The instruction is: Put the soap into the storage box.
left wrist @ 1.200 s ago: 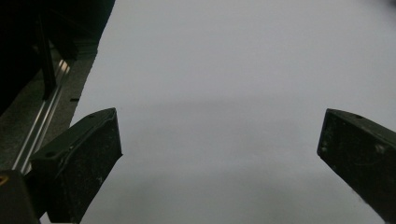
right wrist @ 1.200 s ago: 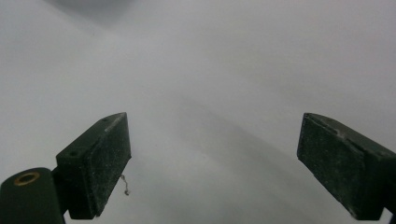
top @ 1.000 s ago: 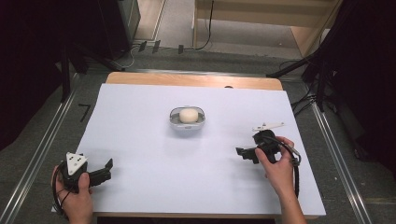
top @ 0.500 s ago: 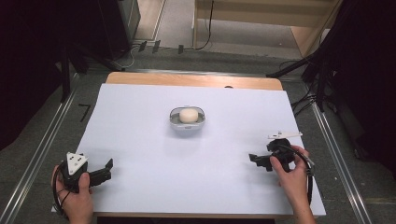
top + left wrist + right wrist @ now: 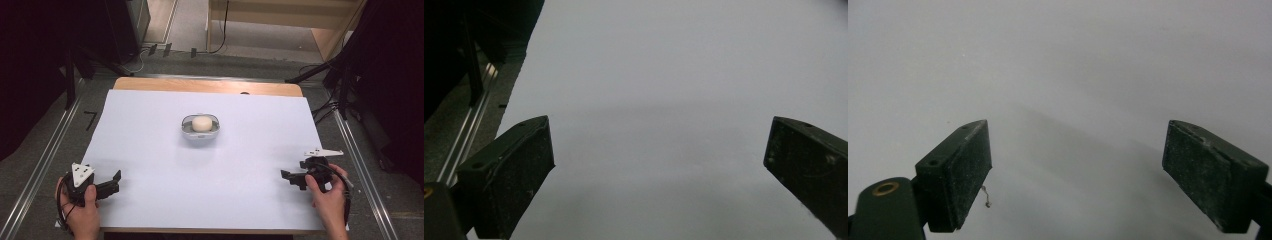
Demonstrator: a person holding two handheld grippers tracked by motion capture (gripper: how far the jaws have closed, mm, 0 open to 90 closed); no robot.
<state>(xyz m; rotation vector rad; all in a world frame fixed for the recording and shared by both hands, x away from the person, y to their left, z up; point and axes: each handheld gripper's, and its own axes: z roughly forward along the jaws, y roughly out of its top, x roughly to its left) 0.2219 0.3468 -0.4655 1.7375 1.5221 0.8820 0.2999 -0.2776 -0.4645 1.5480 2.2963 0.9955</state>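
Observation:
A small grey bowl (image 5: 186,131) stands at the middle of the white table sheet, and a pale round lump (image 5: 202,123) lies in it. My left gripper (image 5: 116,180) rests at the near left corner in a person's hand, jaws open and pointing right, with nothing between them (image 5: 659,155). My right gripper (image 5: 289,178) sits low at the near right in the other hand, pointing left. Its jaws stand wide apart over bare sheet (image 5: 1075,160), empty. Both grippers are far from the bowl.
The white sheet (image 5: 150,150) covers a wooden table (image 5: 200,86) with metal rails (image 5: 45,155) along both sides. Cables and dark stands lie on the floor beyond the far edge. A light wooden frame (image 5: 320,45) stands at the back right.
My right gripper has drawn back toward the near right corner of the table, farther from the bowl. The left gripper has stayed where it was.

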